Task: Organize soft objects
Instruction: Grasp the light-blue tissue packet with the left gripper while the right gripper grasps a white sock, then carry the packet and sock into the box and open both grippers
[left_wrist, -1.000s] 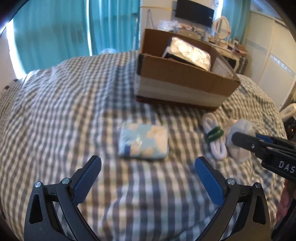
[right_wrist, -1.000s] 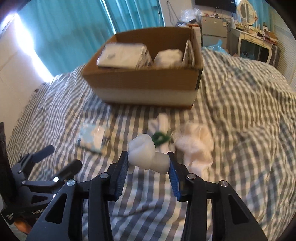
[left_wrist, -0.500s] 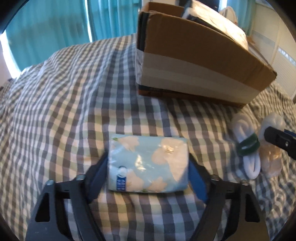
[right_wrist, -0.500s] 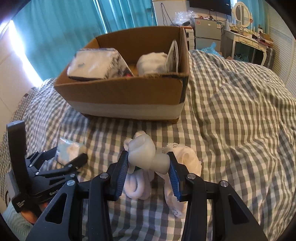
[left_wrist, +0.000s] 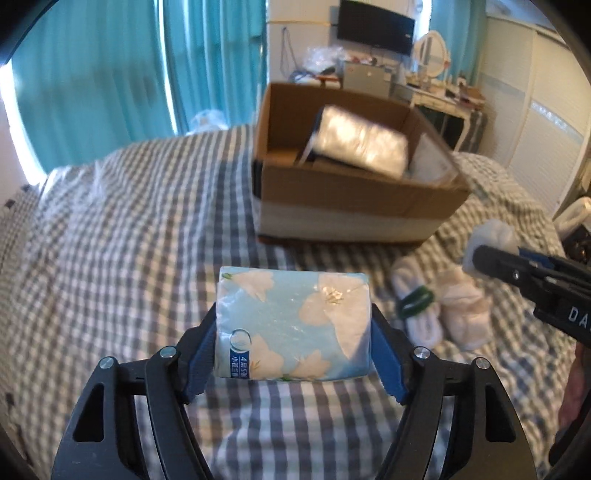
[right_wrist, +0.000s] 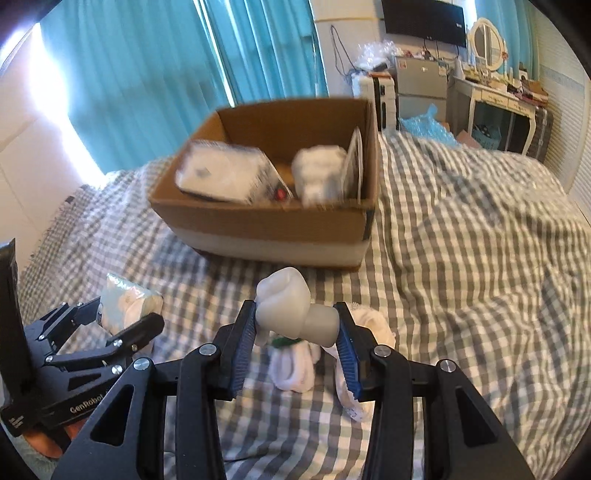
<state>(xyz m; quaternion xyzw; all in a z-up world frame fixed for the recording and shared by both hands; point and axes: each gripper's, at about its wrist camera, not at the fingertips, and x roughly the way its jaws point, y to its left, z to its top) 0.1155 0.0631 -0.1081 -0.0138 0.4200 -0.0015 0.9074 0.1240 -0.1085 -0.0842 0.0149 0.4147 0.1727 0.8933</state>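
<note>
Left wrist view: my left claw (left_wrist: 293, 347) clamps the blue floral tissue pack (left_wrist: 291, 325) between both pads, lifted off the checked bed (left_wrist: 110, 258); the cardboard box (left_wrist: 351, 199) sits ahead.

Right wrist view: my right claw (right_wrist: 295, 332) pinches a white soft toy (right_wrist: 291, 306); rolled socks (right_wrist: 295, 365) lie beneath it.

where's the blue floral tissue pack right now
Left wrist view, low centre: the tissue pack sits clamped in the left gripper, above the checked bedspread, before the cardboard box.
</note>
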